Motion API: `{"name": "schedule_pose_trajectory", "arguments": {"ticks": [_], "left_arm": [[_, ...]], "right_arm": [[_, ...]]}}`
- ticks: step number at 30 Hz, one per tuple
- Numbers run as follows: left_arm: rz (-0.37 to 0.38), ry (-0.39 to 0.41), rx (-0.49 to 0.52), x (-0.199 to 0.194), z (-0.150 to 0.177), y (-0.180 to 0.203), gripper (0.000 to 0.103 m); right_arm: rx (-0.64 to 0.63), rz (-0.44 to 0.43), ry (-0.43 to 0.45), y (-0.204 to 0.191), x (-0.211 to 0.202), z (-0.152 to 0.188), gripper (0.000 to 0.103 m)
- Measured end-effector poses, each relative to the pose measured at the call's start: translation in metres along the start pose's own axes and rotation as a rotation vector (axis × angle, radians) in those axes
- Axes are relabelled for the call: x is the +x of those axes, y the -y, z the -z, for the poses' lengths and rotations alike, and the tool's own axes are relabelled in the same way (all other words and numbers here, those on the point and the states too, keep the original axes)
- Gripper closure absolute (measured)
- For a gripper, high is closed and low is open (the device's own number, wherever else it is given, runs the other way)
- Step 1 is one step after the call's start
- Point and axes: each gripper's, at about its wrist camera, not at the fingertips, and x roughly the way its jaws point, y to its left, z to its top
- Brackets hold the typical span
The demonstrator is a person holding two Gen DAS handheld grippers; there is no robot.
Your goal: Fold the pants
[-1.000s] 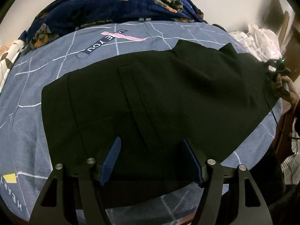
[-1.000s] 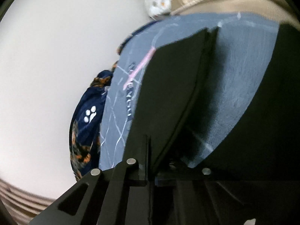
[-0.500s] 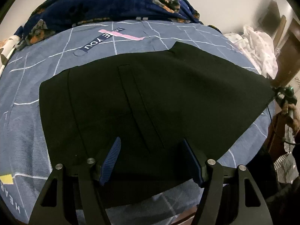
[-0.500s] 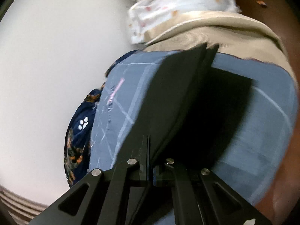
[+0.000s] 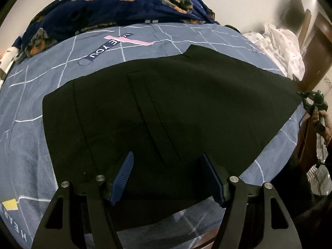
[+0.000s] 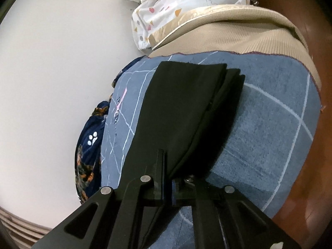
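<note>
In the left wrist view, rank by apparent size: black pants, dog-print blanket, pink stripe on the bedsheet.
1. black pants, filling most of the middle.
2. dog-print blanket, though it lies farther back, so its real size is unsure.
3. pink stripe, smallest.

Ahead of our left gripper (image 5: 166, 178) the black folded pants (image 5: 166, 112) lie on the blue grid-lined bedsheet (image 5: 27, 112). Beyond them a navy dog-print blanket (image 5: 116, 6) lies at the bed's far edge. The pants' end runs into our right gripper (image 6: 166, 182); beyond it lies a white patterned cloth (image 6: 176, 6).
</note>
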Motion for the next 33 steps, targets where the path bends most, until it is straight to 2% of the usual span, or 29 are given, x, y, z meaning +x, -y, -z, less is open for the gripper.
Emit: {"name": "schedule_pose_trajectory", "arguments": {"ticks": [1,2,4,6,7,8,9,14,25,29,33], "left_arm": [[0.000,0.000,-0.002,0.000,0.000,0.000,0.035],[0.003,0.001,-0.006,0.000,0.000,-0.001,0.035],[0.005,0.002,-0.009,0.000,0.000,-0.001,0.035],[0.007,0.004,-0.012,0.000,0.000,0.000,0.035],[0.007,0.005,-0.011,0.000,0.000,0.000,0.034],[0.006,0.005,-0.008,0.000,0.000,0.000,0.034],[0.005,0.004,-0.006,0.000,0.000,0.000,0.034],[0.010,0.006,0.003,-0.001,0.001,0.000,0.034],[0.036,0.021,0.007,-0.003,0.004,-0.003,0.033],[0.043,0.026,0.013,-0.002,0.004,0.000,0.027],[0.022,0.023,0.046,0.000,0.005,0.007,0.021]], "right_arm": [[0.013,-0.023,0.001,0.000,-0.002,0.001,0.083],[0.005,-0.038,0.008,-0.002,-0.004,0.004,0.073],[-0.036,-0.022,0.003,-0.011,-0.006,0.009,0.069],[-0.060,-0.008,-0.017,-0.015,-0.004,0.015,0.073],[-0.067,0.010,-0.034,-0.016,-0.001,0.018,0.091],[-0.079,0.037,-0.040,-0.016,0.000,0.019,0.097],[-0.086,0.055,-0.035,-0.016,0.000,0.020,0.098],[-0.077,0.099,-0.005,-0.012,-0.005,0.019,0.101],[-0.066,0.101,-0.008,-0.006,-0.009,0.019,0.102],[-0.026,0.059,-0.020,-0.001,-0.009,0.016,0.100],[-0.047,0.063,-0.009,-0.005,-0.014,0.017,0.095]]}}
